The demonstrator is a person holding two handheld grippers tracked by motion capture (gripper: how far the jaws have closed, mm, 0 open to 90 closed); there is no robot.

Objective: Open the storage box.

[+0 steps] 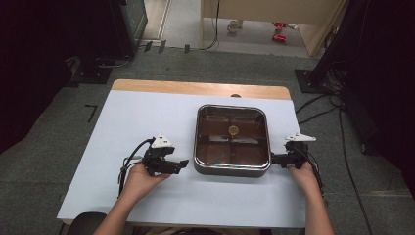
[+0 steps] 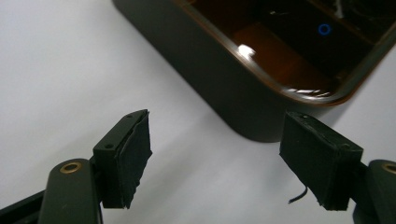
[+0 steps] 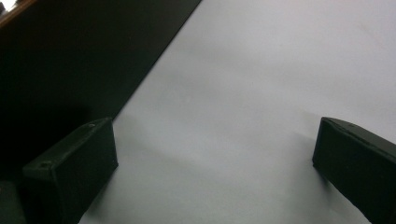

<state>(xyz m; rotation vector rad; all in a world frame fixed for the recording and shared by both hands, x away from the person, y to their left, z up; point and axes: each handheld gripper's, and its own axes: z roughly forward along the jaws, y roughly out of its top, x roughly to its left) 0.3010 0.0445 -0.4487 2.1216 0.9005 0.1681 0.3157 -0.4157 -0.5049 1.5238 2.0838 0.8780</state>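
Square pot [image 1: 232, 140] mid-table [image 1: 147, 117], likely heavy, rigid, slick-walled, best gripped at opposite rims; left hand-held gripper [image 1: 182, 164] just beside its left corner, jaws apart and empty; right hand-held gripper [image 1: 272, 159] at its right wall, open, holding nothing.

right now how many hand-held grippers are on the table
2. The left hand-held gripper sits just left of the dark square tray, jaws open and empty; the right hand-held gripper is at the tray's right side, jaws open.
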